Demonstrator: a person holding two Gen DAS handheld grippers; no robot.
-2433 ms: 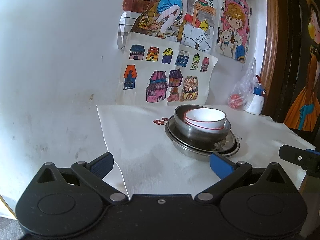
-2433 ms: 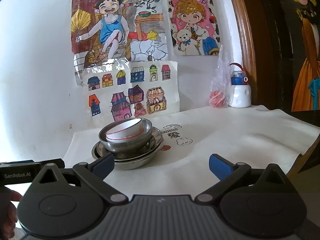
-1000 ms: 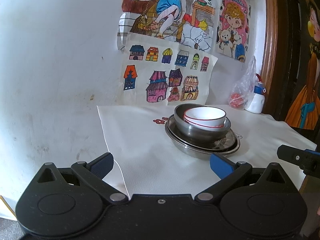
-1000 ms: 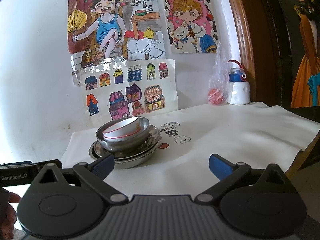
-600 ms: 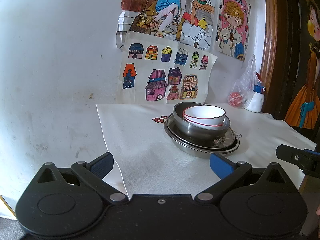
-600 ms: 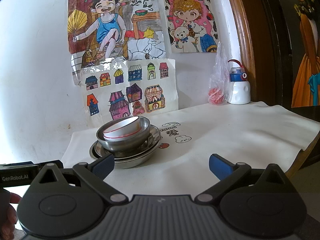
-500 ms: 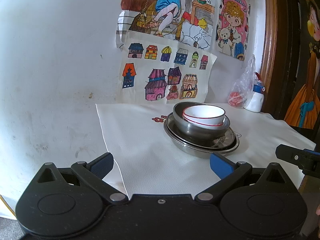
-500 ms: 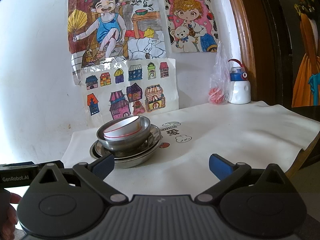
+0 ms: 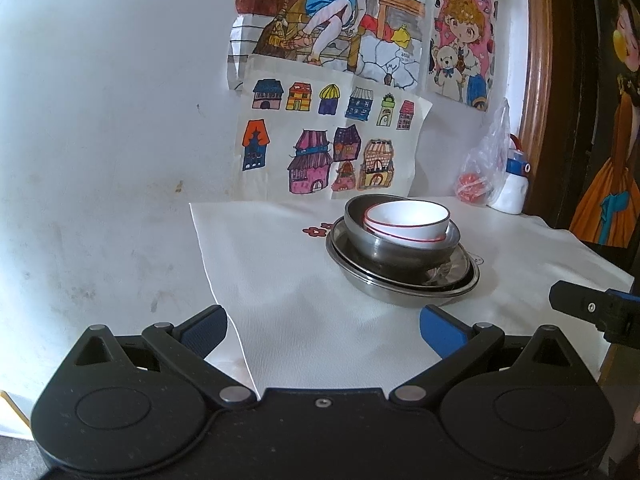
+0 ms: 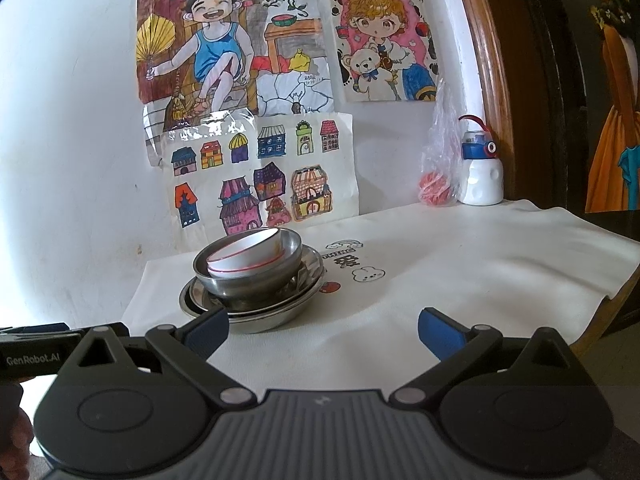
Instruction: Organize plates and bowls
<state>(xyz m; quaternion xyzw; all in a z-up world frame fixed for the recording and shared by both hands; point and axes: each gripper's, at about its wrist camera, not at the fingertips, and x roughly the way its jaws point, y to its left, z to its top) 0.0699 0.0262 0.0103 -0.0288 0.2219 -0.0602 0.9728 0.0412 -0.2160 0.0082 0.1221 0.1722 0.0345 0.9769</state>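
Observation:
A stack of dishes stands on the white tablecloth (image 9: 280, 264). Two white bowls with red rims (image 9: 406, 220) sit tilted inside a steel bowl (image 9: 384, 248), which rests on steel plates (image 9: 400, 284). In the right wrist view the white bowls (image 10: 244, 256), the steel bowl (image 10: 256, 276) and the steel plates (image 10: 256, 312) are left of centre. My left gripper (image 9: 322, 330) is open and empty, short of the stack. My right gripper (image 10: 322, 330) is open and empty, to the right of the stack and short of it.
A white bottle with a blue cap (image 10: 482, 168) and a plastic bag with something red (image 10: 438, 168) stand at the back right by the wall. Drawings hang on the wall (image 10: 248, 100). A dark wooden frame (image 10: 508, 80) is at the right. The table's edge drops off at the right (image 10: 616, 300).
Both grippers have shifted only slightly; the stack sits a touch lower and closer in the right view. Nothing was taken hold of or let go.

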